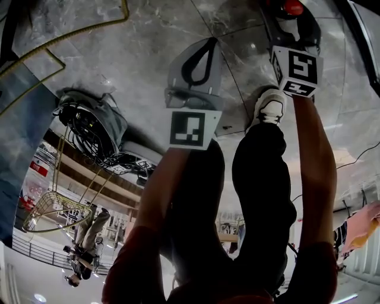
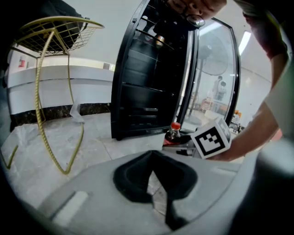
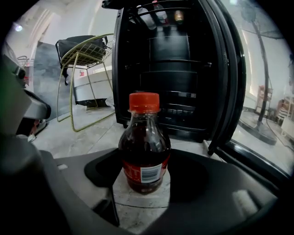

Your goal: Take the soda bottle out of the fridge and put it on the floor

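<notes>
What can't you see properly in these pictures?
Bottle, head view: the right gripper covers all but its top.
Label, right gripper view: print too blurred to read.
Fridge, both gripper views: lower shelves too dark to tell what's inside.

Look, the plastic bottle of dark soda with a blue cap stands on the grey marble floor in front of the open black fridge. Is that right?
Not quite: the cap is red, not blue. The plastic bottle of dark soda with a red cap stands on the grey marble floor in front of the open black fridge. The right gripper view shows it.
</notes>
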Demonstrator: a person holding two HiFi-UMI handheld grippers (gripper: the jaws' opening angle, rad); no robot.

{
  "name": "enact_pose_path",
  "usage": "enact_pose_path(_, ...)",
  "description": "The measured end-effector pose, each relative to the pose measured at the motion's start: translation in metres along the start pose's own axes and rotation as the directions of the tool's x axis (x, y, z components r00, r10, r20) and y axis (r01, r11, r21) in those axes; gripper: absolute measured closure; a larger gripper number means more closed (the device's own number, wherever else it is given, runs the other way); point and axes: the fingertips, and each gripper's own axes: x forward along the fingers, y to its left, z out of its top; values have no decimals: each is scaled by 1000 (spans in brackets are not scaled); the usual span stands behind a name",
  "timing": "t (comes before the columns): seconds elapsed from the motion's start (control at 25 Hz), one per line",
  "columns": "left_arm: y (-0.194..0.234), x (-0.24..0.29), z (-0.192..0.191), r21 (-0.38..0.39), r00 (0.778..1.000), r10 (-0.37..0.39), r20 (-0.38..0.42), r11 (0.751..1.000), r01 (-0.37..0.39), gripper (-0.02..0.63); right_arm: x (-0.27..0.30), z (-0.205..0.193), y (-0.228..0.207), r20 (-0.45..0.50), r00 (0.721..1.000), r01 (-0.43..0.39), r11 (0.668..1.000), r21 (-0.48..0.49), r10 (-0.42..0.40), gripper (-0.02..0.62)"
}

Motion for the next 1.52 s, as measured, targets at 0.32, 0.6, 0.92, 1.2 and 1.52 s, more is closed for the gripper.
enact_pose_path(0.32, -5, 2, -7, 11, 1000, 0, -16, 1000, 0, 606, -5, -10, 1, -24, 1000, 14, 1000, 22, -14, 291)
enact_pose_path(0.6, -15, -2, -9, 28, 999, -25, -34, 999, 26, 606, -12, -26, -1, -63, 997, 40, 997, 70, -36, 257)
enact_pose_path(0.92, -22, -23, 13, 26, 998, -21, -58, 999, 22, 606, -54, -43, 14, -175, 985, 34, 989, 142, -9, 247)
enact_pose_path(1.2, -33, -61, 59, 45, 998, -17, -66, 999, 20, 606, -108, -5, 30, -195, 981, 37, 982, 188, 0, 248)
enact_pose_path(1.52, -56, -120, 129, 56, 996, -21, -85, 998, 26, 606, -181, 57, 50, -224, 975, 62, 960, 274, 1, 249)
